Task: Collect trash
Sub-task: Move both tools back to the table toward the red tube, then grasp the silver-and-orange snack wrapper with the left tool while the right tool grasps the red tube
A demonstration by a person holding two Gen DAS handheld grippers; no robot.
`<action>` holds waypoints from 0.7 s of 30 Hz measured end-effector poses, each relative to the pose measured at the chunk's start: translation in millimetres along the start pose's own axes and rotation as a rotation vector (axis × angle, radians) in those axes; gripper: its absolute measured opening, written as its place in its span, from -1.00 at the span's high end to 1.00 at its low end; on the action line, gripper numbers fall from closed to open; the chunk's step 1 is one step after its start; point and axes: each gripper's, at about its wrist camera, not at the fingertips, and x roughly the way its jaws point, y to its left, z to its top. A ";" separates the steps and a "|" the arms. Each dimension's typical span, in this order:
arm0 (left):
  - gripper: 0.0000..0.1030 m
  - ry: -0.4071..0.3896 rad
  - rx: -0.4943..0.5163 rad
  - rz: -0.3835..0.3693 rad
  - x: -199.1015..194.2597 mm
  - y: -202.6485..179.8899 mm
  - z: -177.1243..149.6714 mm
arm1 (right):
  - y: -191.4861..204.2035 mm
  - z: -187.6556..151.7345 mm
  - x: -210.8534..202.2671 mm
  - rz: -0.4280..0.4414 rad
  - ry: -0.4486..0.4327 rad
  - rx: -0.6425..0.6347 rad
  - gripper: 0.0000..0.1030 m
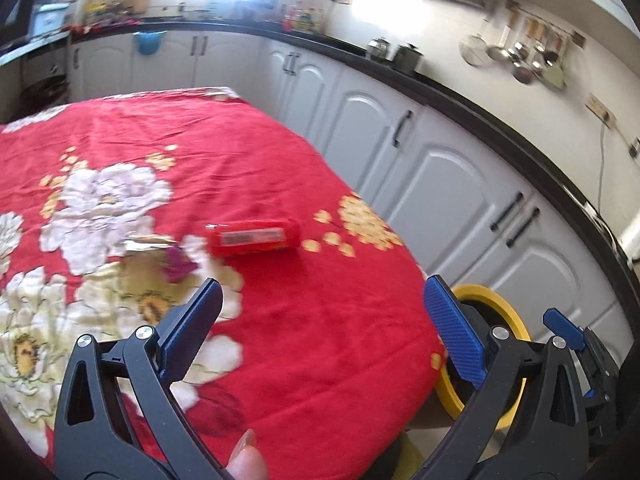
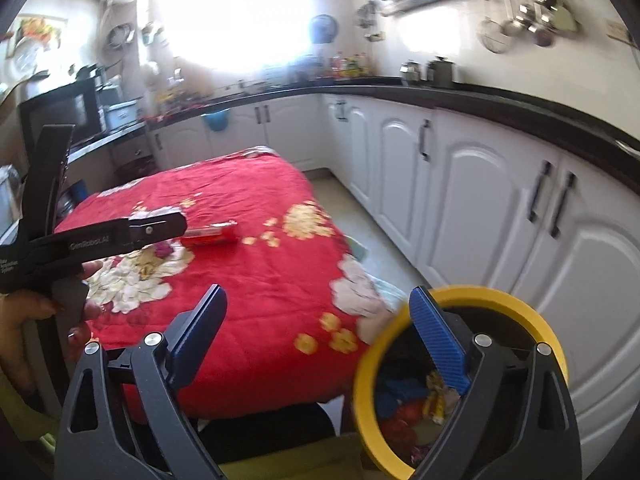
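A red wrapper lies on the red flowered tablecloth; it also shows in the right wrist view. A small purple and gold wrapper lies just left of it. My left gripper is open and empty above the cloth, short of the wrappers. My right gripper is open and empty over the table's near corner. A yellow-rimmed bin with several wrappers inside stands on the floor at the table's right; its rim shows in the left wrist view.
White cabinets under a black counter run along the right. Pots sit on the counter. A microwave stands at the far left. The left gripper's body crosses the right wrist view.
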 end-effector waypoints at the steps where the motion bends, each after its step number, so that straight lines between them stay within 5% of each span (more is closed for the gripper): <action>1: -0.79 -0.003 -0.019 0.009 -0.2 8.6 2.0 | 4.7 3.4 5.4 0.010 0.004 -0.011 -0.75; 12: -0.79 0.009 -0.221 0.035 7.7 85.9 12.7 | 51.0 30.1 75.6 0.098 0.079 -0.174 -0.75; 21: -0.24 0.080 -0.408 -0.036 29.1 124.8 9.7 | 74.8 39.5 126.7 0.136 0.135 -0.280 -0.75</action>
